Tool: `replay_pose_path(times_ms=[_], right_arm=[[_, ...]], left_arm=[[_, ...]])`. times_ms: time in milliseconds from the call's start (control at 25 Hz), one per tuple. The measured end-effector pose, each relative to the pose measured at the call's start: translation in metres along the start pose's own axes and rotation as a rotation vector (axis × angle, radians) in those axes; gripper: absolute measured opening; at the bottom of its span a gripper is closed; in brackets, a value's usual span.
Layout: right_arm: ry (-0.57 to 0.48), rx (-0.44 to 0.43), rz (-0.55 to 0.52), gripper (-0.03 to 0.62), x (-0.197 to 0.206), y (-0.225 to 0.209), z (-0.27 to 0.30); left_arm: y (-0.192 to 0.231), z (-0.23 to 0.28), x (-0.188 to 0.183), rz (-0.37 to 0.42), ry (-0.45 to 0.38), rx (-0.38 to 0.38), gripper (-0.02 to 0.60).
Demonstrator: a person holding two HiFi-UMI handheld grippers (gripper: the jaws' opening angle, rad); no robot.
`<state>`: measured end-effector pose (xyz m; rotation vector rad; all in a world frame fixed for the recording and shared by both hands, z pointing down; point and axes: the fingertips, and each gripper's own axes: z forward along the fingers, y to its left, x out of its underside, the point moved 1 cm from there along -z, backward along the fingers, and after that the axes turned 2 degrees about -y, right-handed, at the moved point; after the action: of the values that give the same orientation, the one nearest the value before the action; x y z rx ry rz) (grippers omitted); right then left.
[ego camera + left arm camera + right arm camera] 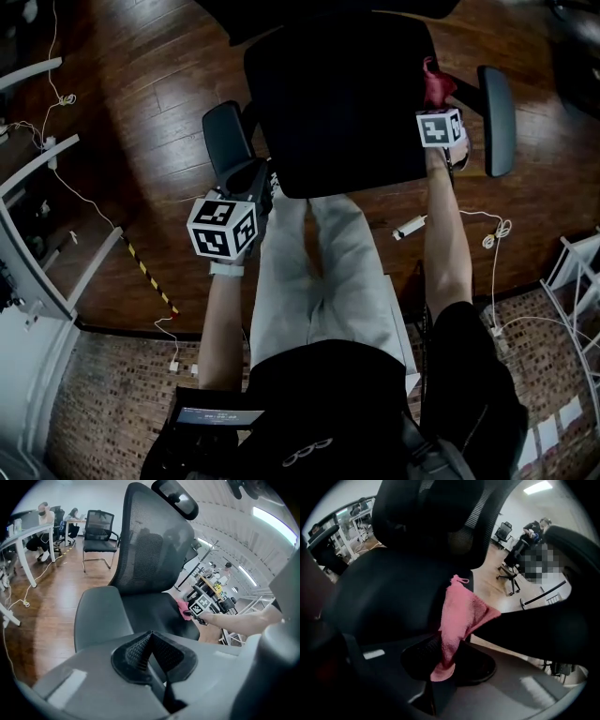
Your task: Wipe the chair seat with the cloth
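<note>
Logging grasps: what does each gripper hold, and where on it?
Right gripper pinches the pink cloth near one end; left gripper holds nothing, jaws closed.

Dark wooden plank floor point(141, 84) lies beneath me. One black office chair point(337, 103) stands on it. White cables point(489, 239) trail loose across the boards to my right, a white adapter point(410, 227) near them. A yellow-and-black striped strip point(145, 272) lies to my left. Brick-patterned flooring point(112, 394) adjoins nearer me.

The person wears a black short-sleeved top point(323, 398) and pale trousers point(319, 272)
</note>
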<state>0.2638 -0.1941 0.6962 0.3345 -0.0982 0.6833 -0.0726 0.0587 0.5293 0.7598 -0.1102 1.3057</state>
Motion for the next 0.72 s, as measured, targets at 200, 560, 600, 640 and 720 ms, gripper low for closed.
replay_pose_path(times_ms=[200, 560, 600, 640, 720], right_arm=[[-0.032, -0.123, 0.009, 0.067, -0.022, 0.073, 0.007], [-0.097, -0.451, -0.018, 0.068, -0.074, 0.249, -0.017], [-0.128, -0.490, -0.017, 0.067, -0.083, 0.264, -0.023], [-0.154, -0.528, -0.008, 0.068, -0.091, 0.278, -0.030], [-0.169, -0.604, 0.033, 0.067, -0.097, 0.302, -0.043]], left_arm=[[-0.006, 0.002, 0.001, 0.025, 0.018, 0.017, -0.011], [-0.010, 0.003, 0.004, 0.055, 0.042, 0.080, -0.010], [-0.011, 0.003, 0.004, 0.062, 0.043, 0.085, -0.011], [-0.012, 0.003, 0.004, 0.069, 0.043, 0.091, -0.010], [-0.014, 0.003, 0.003, 0.078, 0.041, 0.105, -0.011]])
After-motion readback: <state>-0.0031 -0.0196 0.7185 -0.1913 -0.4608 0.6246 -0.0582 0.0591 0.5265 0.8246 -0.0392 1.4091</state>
